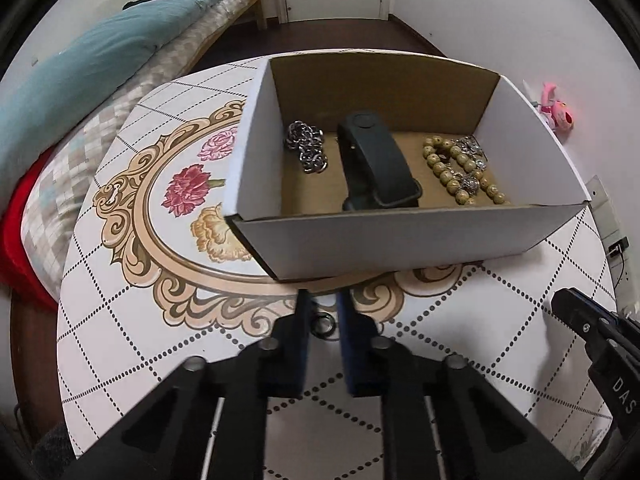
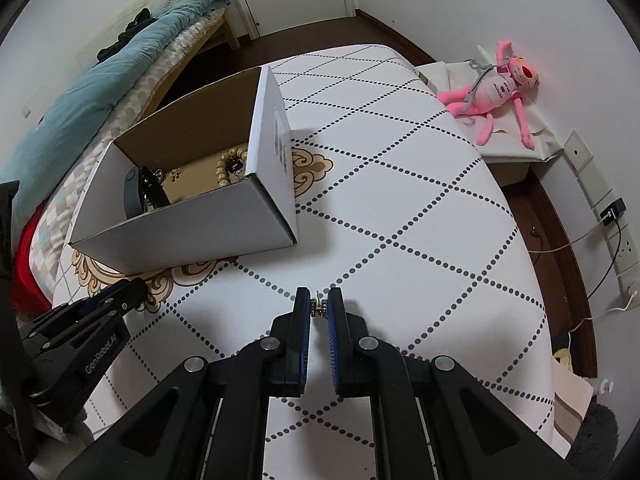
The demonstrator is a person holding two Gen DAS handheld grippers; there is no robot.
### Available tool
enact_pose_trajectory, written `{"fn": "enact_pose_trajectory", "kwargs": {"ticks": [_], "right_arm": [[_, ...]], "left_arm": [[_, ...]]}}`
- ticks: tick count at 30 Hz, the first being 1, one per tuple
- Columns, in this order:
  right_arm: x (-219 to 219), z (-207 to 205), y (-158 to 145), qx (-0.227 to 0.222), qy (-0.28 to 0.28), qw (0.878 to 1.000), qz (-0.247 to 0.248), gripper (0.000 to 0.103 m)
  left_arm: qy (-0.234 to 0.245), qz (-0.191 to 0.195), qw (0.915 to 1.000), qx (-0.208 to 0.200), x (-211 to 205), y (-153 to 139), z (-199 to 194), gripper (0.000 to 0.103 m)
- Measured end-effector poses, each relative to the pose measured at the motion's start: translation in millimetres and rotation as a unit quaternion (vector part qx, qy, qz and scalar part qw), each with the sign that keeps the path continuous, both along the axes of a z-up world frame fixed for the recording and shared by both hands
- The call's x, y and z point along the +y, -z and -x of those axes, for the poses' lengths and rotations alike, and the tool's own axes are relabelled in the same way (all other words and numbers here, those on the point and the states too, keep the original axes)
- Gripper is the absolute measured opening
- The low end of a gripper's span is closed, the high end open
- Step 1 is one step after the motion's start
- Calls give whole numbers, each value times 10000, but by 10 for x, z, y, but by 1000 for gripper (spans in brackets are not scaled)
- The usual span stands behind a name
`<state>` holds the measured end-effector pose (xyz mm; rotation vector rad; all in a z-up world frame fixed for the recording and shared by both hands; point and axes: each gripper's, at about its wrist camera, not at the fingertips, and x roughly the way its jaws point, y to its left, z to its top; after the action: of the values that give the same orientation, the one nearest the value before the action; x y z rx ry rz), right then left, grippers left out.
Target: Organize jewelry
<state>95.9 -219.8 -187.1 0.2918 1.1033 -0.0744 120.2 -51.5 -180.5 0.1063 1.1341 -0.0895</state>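
Nearest the left wrist camera, the left gripper (image 1: pixel 323 312) hangs low over the patterned table (image 1: pixel 460 340), its blue pads narrowly apart with a dark ring (image 1: pixel 322 325) between them; whether they pinch it I cannot tell. Just beyond stands an open cardboard box (image 1: pixel 400 236), its near wall between the tongs and the contents: a silver chain (image 1: pixel 306 146) at far left, a black wristband (image 1: pixel 378 160) in the middle, a string of wooden beads (image 1: pixel 456 168) tangled with metal pieces at right. Seen from the right wrist, the right gripper (image 2: pixel 319 307) is clamped on a small metal jewelry piece (image 2: pixel 319 309) just above the table, to the right of the box. A pink plush toy (image 2: pixel 496 92) lies beyond the table's far right edge, and a bed (image 2: pixel 120 64) runs along the left.
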Motion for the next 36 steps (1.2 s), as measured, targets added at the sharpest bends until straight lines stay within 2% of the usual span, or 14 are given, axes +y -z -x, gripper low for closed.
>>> {"fn": "enact_pose_trajectory", "kwargs": {"ticks": [7, 12, 18, 21, 23, 26, 30, 36], "right_arm": [[23, 32, -131, -137, -17, 9998, -106, 9], [60, 67, -301, -303, -97, 9993, -220, 9], [81, -50, -705, -608, -297, 9966, -471, 9], [99, -248, -897, -717, -446, 9949, -553, 9], [120, -477, -994, -720, -569, 9938, -620, 9], [149, -844, -993, -524, -751, 9933, -708, 9], [185, -1252, -821, -43, -926, 9926, -786, 9], [274, -1621, -483, 694, -1190, 9869, -837, 9]], "left_arm": [[-44, 82, 9999, 37, 92, 13, 50, 8], [-44, 296, 9995, 53, 137, -104, 219, 8], [83, 896, 9958, -153, 140, -637, 225, 8], [168, 1211, 9922, -247, 148, -948, -23, 8], [209, 1275, 9913, -235, 178, -1039, -220, 8], [159, 1339, 9908, -91, 232, -1049, -556, 8], [73, 1396, 9898, 278, 308, -881, -919, 8], [-17, 1148, 9906, 742, 281, -668, -1123, 10]]}}
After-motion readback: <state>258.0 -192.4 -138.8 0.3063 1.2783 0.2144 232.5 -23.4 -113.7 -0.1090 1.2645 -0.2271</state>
